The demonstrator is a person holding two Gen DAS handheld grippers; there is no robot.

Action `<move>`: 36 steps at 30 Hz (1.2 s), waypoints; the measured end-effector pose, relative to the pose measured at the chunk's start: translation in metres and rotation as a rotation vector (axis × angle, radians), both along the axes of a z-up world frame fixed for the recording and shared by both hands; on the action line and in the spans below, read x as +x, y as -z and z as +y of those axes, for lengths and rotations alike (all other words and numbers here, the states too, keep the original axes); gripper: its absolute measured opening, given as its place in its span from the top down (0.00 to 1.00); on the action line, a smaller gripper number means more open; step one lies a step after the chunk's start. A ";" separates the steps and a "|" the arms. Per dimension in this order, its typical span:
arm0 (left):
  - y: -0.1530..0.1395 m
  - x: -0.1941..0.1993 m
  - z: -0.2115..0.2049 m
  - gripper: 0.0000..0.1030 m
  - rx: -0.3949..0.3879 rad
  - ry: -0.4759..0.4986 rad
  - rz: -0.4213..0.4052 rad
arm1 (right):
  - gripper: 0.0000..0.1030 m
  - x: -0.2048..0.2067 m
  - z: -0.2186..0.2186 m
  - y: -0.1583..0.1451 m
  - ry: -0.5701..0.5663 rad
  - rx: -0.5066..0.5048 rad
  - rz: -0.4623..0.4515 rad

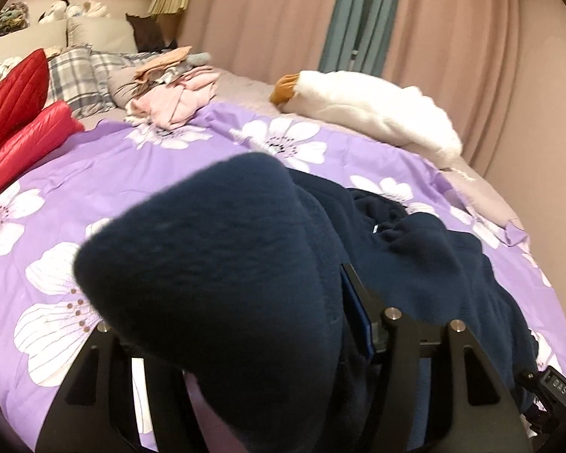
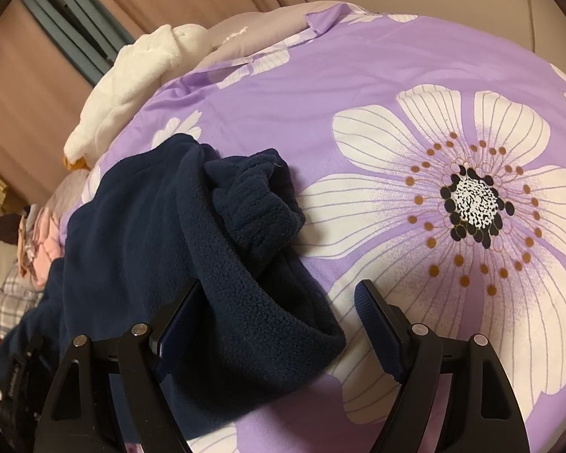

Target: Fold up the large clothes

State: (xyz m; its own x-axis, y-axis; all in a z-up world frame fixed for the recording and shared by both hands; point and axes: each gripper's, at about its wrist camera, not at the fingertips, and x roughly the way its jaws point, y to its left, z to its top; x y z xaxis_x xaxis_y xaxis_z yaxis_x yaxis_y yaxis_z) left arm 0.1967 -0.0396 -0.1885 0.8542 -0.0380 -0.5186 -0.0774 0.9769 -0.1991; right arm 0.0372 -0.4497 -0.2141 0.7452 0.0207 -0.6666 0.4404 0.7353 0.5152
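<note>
A navy fleece garment (image 1: 215, 264) lies bunched on the purple flowered bedspread (image 1: 139, 158). In the left wrist view a thick fold of it is raised close to the camera and covers my left gripper (image 1: 283, 324); only the right finger (image 1: 354, 302) shows, pressed against the fleece. In the right wrist view the same garment (image 2: 151, 226) lies left of centre, its gathered waistband (image 2: 256, 196) on top. My right gripper (image 2: 279, 302) is open, its jaws wide apart, with a fleece fold (image 2: 264, 321) lying between the fingers.
A white plush goose (image 1: 366, 109) lies at the bed's far edge by pink curtains (image 1: 268, 15). A pile of pink clothes (image 1: 173, 98), a red puffer jacket (image 1: 19, 120) and plaid pillows (image 1: 79, 75) sit at the head. Open bedspread (image 2: 452, 188) spreads to the right.
</note>
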 end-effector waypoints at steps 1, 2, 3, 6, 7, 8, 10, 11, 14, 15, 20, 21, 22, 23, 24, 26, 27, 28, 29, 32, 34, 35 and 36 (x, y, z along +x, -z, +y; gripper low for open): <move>-0.001 0.000 0.001 0.41 -0.005 0.008 0.001 | 0.22 0.000 0.001 0.000 0.002 -0.001 0.000; -0.001 0.000 0.003 0.43 -0.020 0.014 0.003 | 0.22 0.000 0.001 0.000 0.002 -0.002 0.000; -0.002 0.001 0.006 0.43 -0.036 0.017 0.008 | 0.22 0.000 0.001 0.000 0.003 -0.001 0.000; 0.001 0.009 0.013 0.43 -0.084 0.015 0.050 | 0.21 0.000 0.002 0.000 0.008 -0.009 0.003; 0.002 0.011 0.016 0.44 -0.100 0.010 0.064 | 0.21 0.000 0.002 0.000 0.010 -0.012 0.003; 0.005 0.014 0.019 0.44 -0.117 0.002 0.081 | 0.21 0.000 0.003 0.000 0.012 -0.015 0.004; 0.009 0.016 0.022 0.43 -0.145 -0.009 0.114 | 0.21 0.001 0.005 -0.001 0.014 -0.023 0.006; 0.012 0.018 0.026 0.43 -0.167 -0.015 0.136 | 0.21 0.001 0.005 0.000 0.015 -0.027 0.007; 0.015 0.018 0.031 0.43 -0.201 0.002 0.163 | 0.21 0.001 0.005 0.000 0.018 -0.034 0.011; 0.017 0.019 0.033 0.42 -0.211 0.009 0.175 | 0.21 0.002 0.005 0.000 0.019 -0.035 0.012; 0.034 0.026 0.049 0.33 -0.360 0.038 0.290 | 0.20 0.002 0.007 0.000 0.025 -0.038 0.015; 0.038 0.029 0.054 0.33 -0.398 0.046 0.317 | 0.20 0.002 0.007 0.000 0.026 -0.039 0.016; 0.042 0.032 0.057 0.33 -0.439 0.055 0.335 | 0.20 0.003 0.007 0.000 0.026 -0.039 0.016; 0.047 0.034 0.061 0.32 -0.489 0.067 0.349 | 0.20 0.003 0.007 0.000 0.026 -0.037 0.016; 0.049 0.036 0.063 0.32 -0.523 0.076 0.361 | 0.20 0.003 0.007 0.000 0.026 -0.036 0.015; 0.055 0.041 0.066 0.31 -0.586 0.088 0.392 | 0.20 0.003 0.007 0.000 0.028 -0.035 0.016; 0.057 0.043 0.067 0.30 -0.610 0.094 0.402 | 0.20 0.003 0.007 0.000 0.028 -0.035 0.017; 0.059 0.044 0.067 0.29 -0.635 0.104 0.413 | 0.20 0.003 0.007 0.000 0.027 -0.036 0.017; 0.061 0.046 0.067 0.27 -0.653 0.119 0.425 | 0.20 0.003 0.007 0.000 0.026 -0.036 0.018; 0.068 0.048 0.070 0.23 -0.717 0.147 0.428 | 0.19 0.003 0.006 0.001 0.024 -0.032 0.019; 0.068 0.046 0.071 0.24 -0.735 0.158 0.418 | 0.19 0.003 0.005 0.002 0.022 -0.029 0.017; 0.067 0.045 0.070 0.25 -0.726 0.161 0.415 | 0.19 0.003 0.005 0.002 0.023 -0.029 0.018; 0.066 0.044 0.069 0.25 -0.708 0.162 0.412 | 0.19 0.003 0.005 0.001 0.023 -0.030 0.018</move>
